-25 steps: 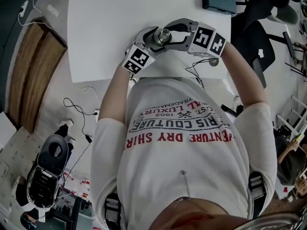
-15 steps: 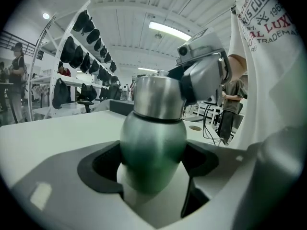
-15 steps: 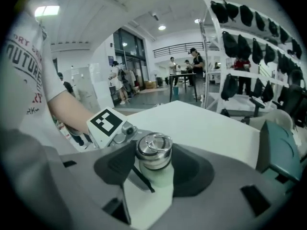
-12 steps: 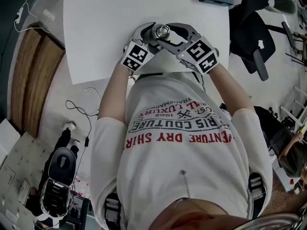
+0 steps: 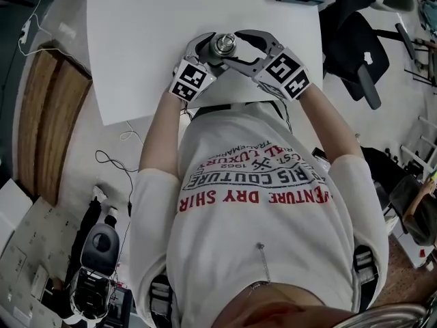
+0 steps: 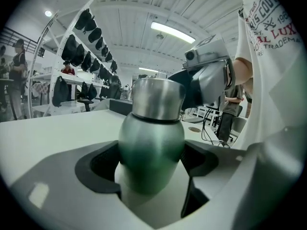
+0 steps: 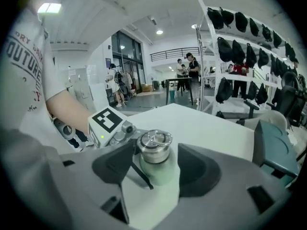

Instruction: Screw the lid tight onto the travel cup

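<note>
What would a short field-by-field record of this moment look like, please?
surface: white table
travel cup: green body, upright
lid: steel, sitting on the cup's neck, ring on top
left gripper: shut on the cup's body
right gripper: jaws either side of the lid, just opened wider, a gap at one pad

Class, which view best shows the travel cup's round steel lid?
The right gripper view: the round steel lid shows its top ring and side together. The left gripper view shows only its side; the head view, only its small top.
</note>
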`<state>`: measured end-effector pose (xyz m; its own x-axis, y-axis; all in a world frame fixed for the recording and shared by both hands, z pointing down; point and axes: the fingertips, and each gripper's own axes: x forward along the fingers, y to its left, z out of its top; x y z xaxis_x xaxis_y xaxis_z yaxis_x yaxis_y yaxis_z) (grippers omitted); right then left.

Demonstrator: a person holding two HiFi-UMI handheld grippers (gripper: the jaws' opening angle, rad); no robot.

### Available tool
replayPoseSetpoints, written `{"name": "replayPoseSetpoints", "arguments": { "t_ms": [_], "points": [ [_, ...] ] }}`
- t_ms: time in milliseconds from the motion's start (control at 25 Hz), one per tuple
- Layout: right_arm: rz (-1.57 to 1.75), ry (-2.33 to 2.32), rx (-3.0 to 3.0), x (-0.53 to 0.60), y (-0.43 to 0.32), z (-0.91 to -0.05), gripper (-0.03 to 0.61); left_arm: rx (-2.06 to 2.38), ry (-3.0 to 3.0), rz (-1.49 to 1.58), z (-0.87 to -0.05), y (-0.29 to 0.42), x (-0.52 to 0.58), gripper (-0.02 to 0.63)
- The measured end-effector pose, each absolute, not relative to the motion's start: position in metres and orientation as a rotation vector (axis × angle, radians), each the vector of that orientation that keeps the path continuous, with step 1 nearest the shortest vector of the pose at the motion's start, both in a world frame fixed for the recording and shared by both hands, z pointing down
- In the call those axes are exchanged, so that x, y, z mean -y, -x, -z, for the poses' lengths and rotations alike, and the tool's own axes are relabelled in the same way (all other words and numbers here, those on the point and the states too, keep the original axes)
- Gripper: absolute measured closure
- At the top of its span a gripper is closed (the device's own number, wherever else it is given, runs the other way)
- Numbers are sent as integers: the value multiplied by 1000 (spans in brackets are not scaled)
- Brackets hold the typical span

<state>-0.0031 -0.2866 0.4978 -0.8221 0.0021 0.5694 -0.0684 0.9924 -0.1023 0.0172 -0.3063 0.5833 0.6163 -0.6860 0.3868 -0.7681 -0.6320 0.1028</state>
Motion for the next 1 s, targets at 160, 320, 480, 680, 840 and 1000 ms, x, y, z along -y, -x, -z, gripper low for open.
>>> {"name": "replayPoseSetpoints", "arguments": {
  "t_ms": [160, 320, 480, 680, 840, 1000],
  "points": [
    [-175, -99, 2538, 292, -12, -490, 318, 1201, -2538, -434, -581, -16, 306, 222],
    [-132, -265, 2600, 307, -28, -470, 394, 1238, -2543, -427, -572, -13, 292, 216],
    [-153, -474, 2673, 333, -35, -447, 514, 1275, -2561, -490, -556, -1, 273, 216],
    [-46, -628, 2677, 345, -39, -435, 566, 1412, -2563, -419, -512, 15, 261, 216],
    [-42, -688, 2715, 345, -42, -422, 568, 1643, -2560, -290, -453, 32, 265, 226],
    [-95, -730, 2721, 347, -43, -414, 568, 1949, -2444, -179, -397, 65, 275, 481]
  ]
}}
